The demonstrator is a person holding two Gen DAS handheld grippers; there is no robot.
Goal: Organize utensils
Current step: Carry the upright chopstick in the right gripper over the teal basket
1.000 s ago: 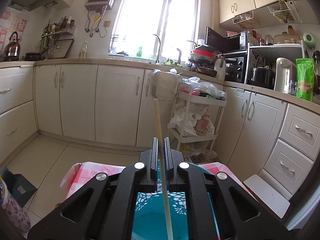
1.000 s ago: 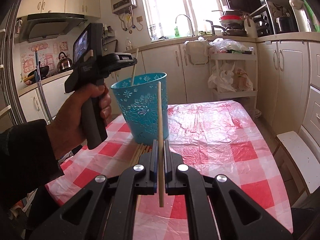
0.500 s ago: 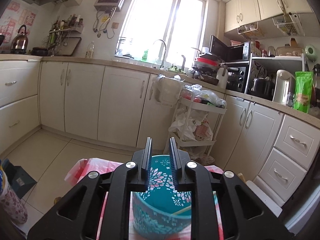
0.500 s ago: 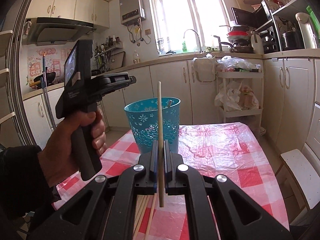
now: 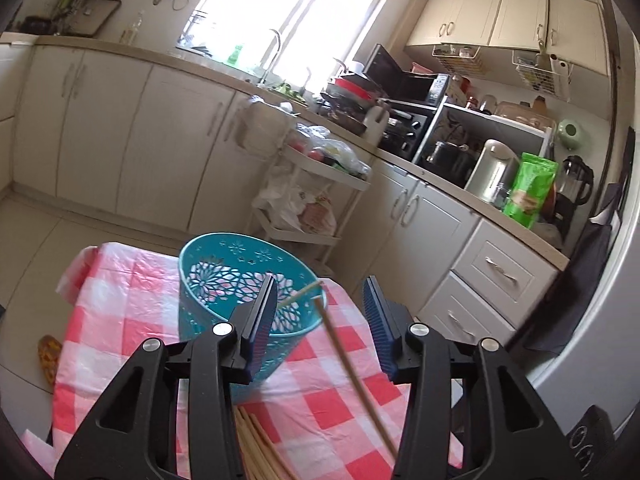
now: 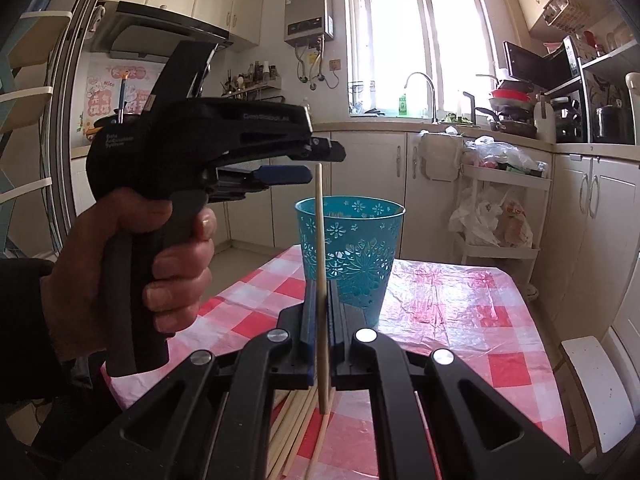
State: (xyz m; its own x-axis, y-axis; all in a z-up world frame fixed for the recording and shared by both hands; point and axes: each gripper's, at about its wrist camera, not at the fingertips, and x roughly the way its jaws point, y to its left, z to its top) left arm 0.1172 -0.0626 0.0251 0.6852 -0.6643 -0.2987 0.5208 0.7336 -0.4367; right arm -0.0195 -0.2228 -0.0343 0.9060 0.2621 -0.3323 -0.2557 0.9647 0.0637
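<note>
A teal perforated cup (image 5: 224,280) (image 6: 352,248) stands on the red-checked table (image 5: 320,392) (image 6: 460,300). One wooden chopstick (image 5: 300,292) leans inside it against the rim. My left gripper (image 5: 320,312) is open and empty, above and just behind the cup; it also shows in the right wrist view (image 6: 296,164). My right gripper (image 6: 319,300) is shut on an upright chopstick (image 6: 320,260), in front of the cup; that stick also shows in the left wrist view (image 5: 352,372). Several more chopsticks (image 5: 260,444) (image 6: 296,416) lie on the table below the grippers.
A white rolling cart (image 5: 316,200) (image 6: 500,208) with bags stands beyond the table's far edge. Cream cabinets and a crowded counter (image 5: 460,188) run along the walls. A white stool (image 6: 592,384) sits at the table's right side.
My left gripper let its chopstick go into the cup, opened wide and drew back and tilted down. My right gripper with its stick rose and moved nearer the cup.
</note>
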